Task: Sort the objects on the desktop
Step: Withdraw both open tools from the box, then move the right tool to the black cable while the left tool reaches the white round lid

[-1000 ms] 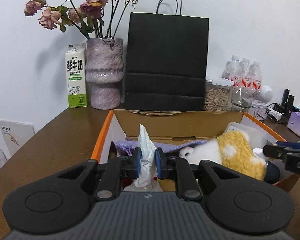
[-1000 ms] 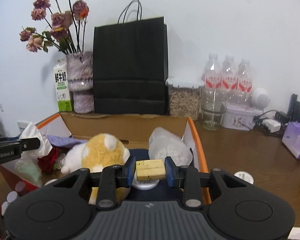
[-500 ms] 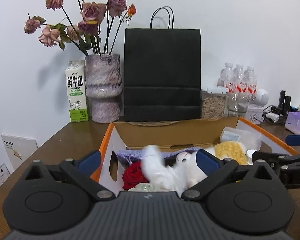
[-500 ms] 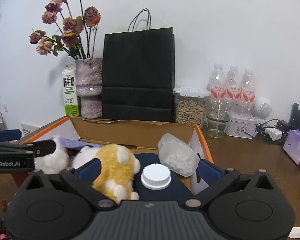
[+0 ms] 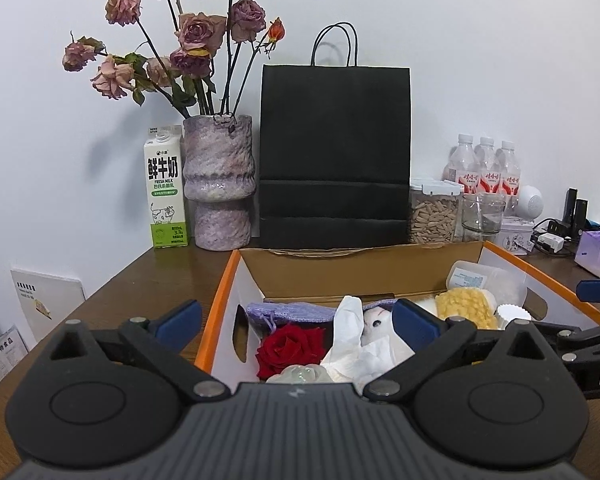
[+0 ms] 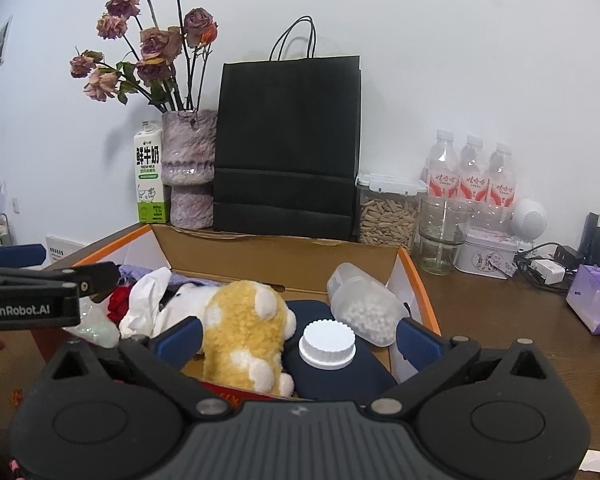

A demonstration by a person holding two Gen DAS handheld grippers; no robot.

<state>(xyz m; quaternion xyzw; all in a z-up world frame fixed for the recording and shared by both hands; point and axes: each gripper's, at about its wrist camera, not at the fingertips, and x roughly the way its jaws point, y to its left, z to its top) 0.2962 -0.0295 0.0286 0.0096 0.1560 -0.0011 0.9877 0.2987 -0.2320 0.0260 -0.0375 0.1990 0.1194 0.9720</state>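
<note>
Below both wide-open grippers: tissue (image 5: pixel 356 344) under left gripper (image 5: pixel 296 320), plush (image 6: pixel 244 336) btwn right gripper (image 6: pixel 298 336) fingers.

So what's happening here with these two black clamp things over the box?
A person is sorting desk clutter into an orange-edged cardboard box, using a hand-held gripper in each hand. Right now the left gripper and the right gripper both hover over the box with jaws wide open, holding nothing. Inside lie a crumpled white tissue, a red fabric rose, a yellow-and-white plush toy, a navy bottle with a white ribbed cap and a clear jar of white beads.
</note>
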